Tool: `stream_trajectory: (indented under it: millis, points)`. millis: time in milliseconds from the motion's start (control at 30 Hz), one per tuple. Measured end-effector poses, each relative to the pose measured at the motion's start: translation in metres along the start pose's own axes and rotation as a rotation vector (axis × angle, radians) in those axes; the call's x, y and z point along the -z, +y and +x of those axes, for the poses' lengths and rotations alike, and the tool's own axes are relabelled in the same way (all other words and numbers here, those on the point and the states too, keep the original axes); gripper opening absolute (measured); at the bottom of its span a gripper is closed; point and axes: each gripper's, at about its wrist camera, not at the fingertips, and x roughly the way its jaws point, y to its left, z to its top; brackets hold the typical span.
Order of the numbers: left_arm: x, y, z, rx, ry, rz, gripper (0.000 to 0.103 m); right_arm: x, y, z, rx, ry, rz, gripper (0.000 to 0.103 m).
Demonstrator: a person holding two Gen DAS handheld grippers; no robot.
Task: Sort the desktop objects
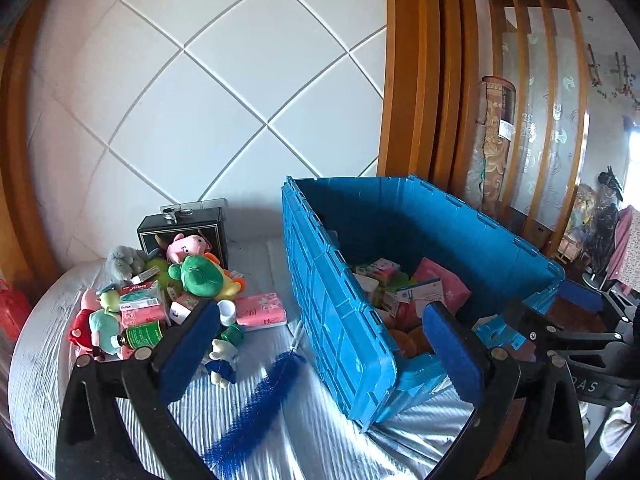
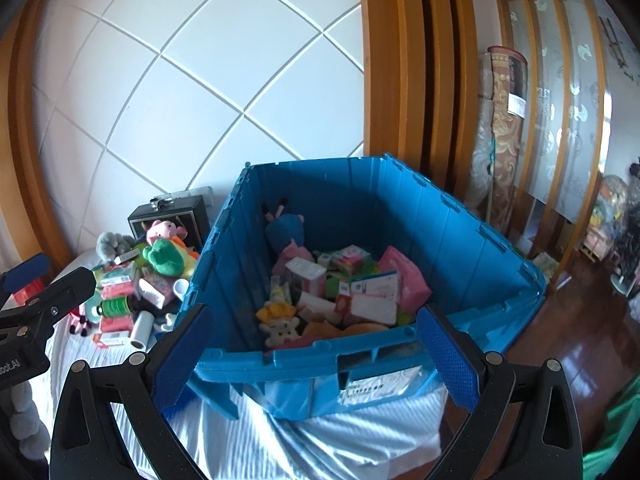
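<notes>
— Left gripper [image 1: 320,332]? Spread wide, nothing between the blue pads [image 1: 192,344]. Seen low in the frame, hung over a blue bottle brush [image 1: 256,404] on the striped surface [image 1: 280,452].

— And the right gripper [image 2: 316,352]? Also spread, also empty. Framed the near rim of the blue crate [image 2: 304,356] at lower centre of its own view.

— Where was the crate? Centre of the right wrist view, right of centre in the left one. Stood on the surface, lid flaps open.

— Inside it? Partly filled: a pink tissue pack [image 2: 404,276], a white and blue carton [image 2: 376,284], a small yellow doll [image 2: 276,312], a blue-dressed plush [image 2: 286,228] against the far left wall.

— Still unsorted? A pile at left of the crate, well apart from both grippers: green frog plush [image 1: 196,276], pink pig plush [image 1: 186,246], grey plush [image 1: 124,260], green bottle [image 1: 140,336], another pink tissue pack [image 1: 260,310], a black box [image 1: 184,228] behind them.

— Behind everything? White tiled wall [image 1: 200,80], wooden door frame [image 1: 412,80] at upper right.
</notes>
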Motion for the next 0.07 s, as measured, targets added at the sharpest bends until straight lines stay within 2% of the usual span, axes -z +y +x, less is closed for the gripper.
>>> stream_trajectory:
  millis: [67]
  points:
    - [0.0003,-0.0002,-0.0023,0.007,-0.005,0.009,0.103,0.0005,0.0015,-0.0012,0.001,-0.004,0.004,0.103]
